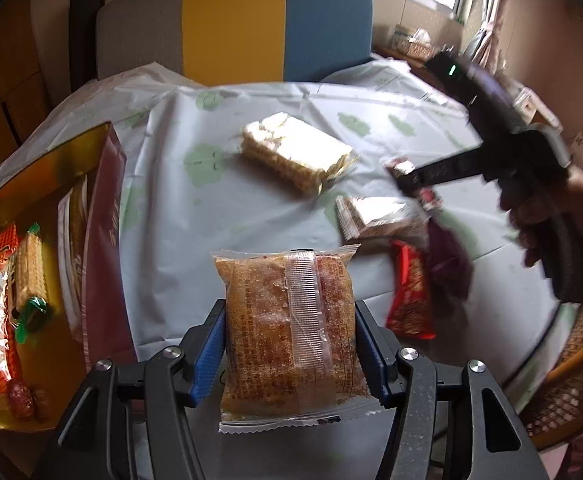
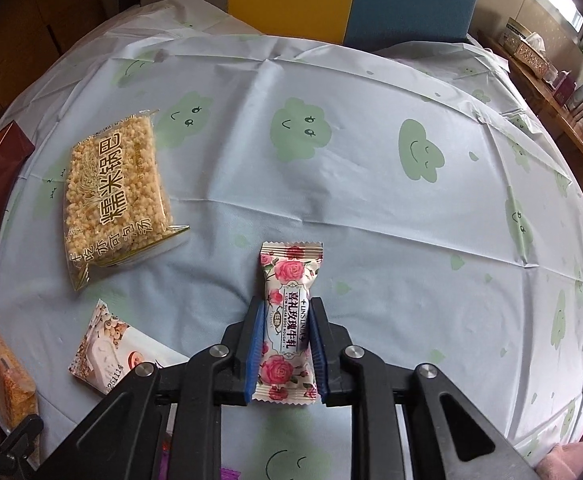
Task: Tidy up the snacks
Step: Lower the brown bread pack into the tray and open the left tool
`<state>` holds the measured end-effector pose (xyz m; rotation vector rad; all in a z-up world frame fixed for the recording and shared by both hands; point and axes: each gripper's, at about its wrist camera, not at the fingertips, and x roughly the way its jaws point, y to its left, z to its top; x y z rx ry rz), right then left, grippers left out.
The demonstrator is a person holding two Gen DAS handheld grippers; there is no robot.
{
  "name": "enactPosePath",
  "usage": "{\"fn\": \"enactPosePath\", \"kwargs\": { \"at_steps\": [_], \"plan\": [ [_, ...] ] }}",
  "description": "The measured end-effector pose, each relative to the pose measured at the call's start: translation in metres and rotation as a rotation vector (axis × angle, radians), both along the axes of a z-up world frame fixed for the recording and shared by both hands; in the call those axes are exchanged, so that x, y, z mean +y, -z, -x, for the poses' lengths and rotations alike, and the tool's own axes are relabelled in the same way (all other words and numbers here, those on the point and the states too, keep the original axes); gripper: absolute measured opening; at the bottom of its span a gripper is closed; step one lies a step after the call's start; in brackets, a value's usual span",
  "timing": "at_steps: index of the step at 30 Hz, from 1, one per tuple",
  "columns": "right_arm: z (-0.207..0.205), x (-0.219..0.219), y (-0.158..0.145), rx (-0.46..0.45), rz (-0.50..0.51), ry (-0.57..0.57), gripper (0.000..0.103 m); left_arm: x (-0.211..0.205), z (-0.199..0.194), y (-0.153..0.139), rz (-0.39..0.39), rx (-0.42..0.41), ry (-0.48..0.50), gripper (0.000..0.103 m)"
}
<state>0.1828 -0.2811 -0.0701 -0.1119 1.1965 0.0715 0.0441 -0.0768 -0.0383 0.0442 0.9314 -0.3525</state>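
Round table [image 2: 371,208], cloud-print cloth; left hand-held gripper [image 1: 291,344] clamps brown cake [image 1: 287,336], right hand-held gripper [image 2: 285,344] clamps rose nougat [image 2: 289,320].

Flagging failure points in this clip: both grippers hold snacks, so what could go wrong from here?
1. The left gripper pinches the brown cake pack only by its soft sides; it may slip or get crushed.
2. The right gripper holds the slim rose candy, which could twist out.
3. The box looks crowded.
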Motion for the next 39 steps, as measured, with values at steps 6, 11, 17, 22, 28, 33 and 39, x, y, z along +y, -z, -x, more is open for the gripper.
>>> {"fn": "enactPosePath", "kwargs": {
  "at_steps": [6, 11, 17, 22, 28, 33, 39],
  "plan": [
    [0.003, 0.007, 0.003, -0.011, 0.033, -0.022, 0.022, 0.047, -0.002, -0.050, 0.150, -0.047, -0.083, 0.060],
    [0.005, 0.012, 0.004, -0.012, 0.034, -0.019, 0.022, 0.117, -0.030, -0.053, 0.202, 0.018, -0.282, 0.060],
    [0.004, 0.013, 0.004, -0.012, 0.046, -0.023, 0.022, 0.184, -0.084, -0.042, 0.170, 0.048, -0.507, 0.060],
    [0.004, 0.014, 0.003, -0.013, 0.049, -0.026, 0.022, 0.207, -0.123, -0.032, 0.129, 0.040, -0.597, 0.063],
    [0.004, 0.016, 0.003, -0.013, 0.053, -0.030, 0.022, 0.215, -0.115, -0.024, 0.124, 0.046, -0.641, 0.068],
    [0.005, 0.019, 0.004, -0.014, 0.068, -0.038, 0.022, 0.199, -0.084, -0.023, 0.050, 0.024, -0.605, 0.067],
    [0.007, 0.023, 0.006, -0.021, 0.081, -0.043, 0.022, 0.178, -0.051, -0.025, 0.011, 0.004, -0.561, 0.067]
  ]
}}
